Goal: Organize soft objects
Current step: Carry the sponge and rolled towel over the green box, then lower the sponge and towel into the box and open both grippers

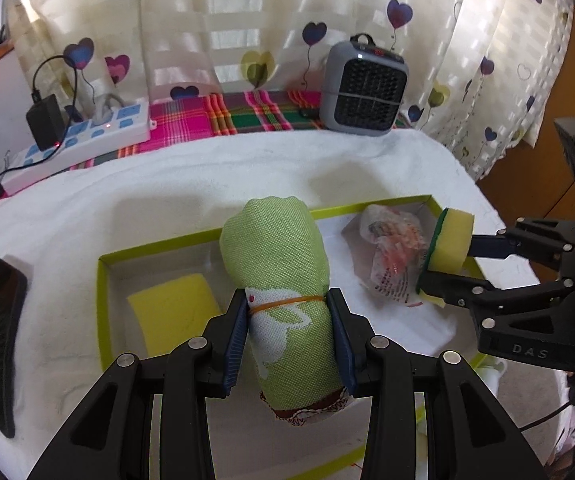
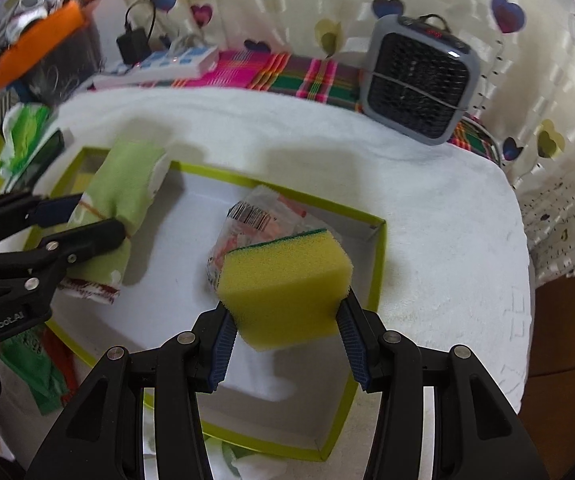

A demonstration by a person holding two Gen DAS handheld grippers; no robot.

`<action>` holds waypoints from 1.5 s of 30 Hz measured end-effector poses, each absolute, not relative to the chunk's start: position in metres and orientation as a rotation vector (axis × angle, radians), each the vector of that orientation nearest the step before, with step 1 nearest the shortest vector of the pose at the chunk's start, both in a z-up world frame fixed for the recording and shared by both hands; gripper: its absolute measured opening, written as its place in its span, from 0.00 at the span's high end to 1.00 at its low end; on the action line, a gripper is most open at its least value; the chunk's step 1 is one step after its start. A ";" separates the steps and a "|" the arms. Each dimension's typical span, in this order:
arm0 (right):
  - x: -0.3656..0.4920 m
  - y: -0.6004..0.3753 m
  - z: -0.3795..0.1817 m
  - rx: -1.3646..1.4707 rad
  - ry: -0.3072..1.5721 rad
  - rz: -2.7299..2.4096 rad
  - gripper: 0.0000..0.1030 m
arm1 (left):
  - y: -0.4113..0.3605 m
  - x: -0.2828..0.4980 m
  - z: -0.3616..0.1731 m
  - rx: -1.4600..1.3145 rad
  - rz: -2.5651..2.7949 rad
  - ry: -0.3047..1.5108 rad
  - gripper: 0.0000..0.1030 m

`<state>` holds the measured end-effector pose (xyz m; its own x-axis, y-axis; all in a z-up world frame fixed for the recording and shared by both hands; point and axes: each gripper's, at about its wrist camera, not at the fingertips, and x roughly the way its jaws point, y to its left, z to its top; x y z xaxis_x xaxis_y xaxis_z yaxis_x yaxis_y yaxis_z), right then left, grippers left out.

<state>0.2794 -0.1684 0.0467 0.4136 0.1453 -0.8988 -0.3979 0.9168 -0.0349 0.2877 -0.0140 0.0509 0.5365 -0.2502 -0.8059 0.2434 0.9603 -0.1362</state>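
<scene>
Sponge (image 2: 283,284) yellow (green-backed), squeezed.

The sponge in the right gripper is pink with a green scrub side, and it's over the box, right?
Not quite: the sponge in the right gripper is yellow, not pink, as the right wrist view shows. It does have a green scrub side, and it is over the box.

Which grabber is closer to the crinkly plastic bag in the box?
Right. The right gripper hangs just above the plastic bag, holding a sponge. The left gripper is off beside it.
</scene>
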 end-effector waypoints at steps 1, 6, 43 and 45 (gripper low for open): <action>0.281 -0.168 0.046 -0.268 1.103 0.345 0.52 | -0.014 0.289 0.050 -0.006 -0.293 0.963 0.64; 0.286 -0.166 0.045 -0.307 1.114 0.337 0.52 | -0.017 0.290 0.046 0.021 -0.291 0.964 0.63; 0.291 -0.182 0.053 -0.069 0.971 0.375 0.42 | -0.019 0.289 0.050 0.014 -0.271 0.913 0.57; 0.292 -0.182 0.051 -0.057 0.970 0.376 0.42 | -0.019 0.289 0.050 0.016 -0.271 0.913 0.57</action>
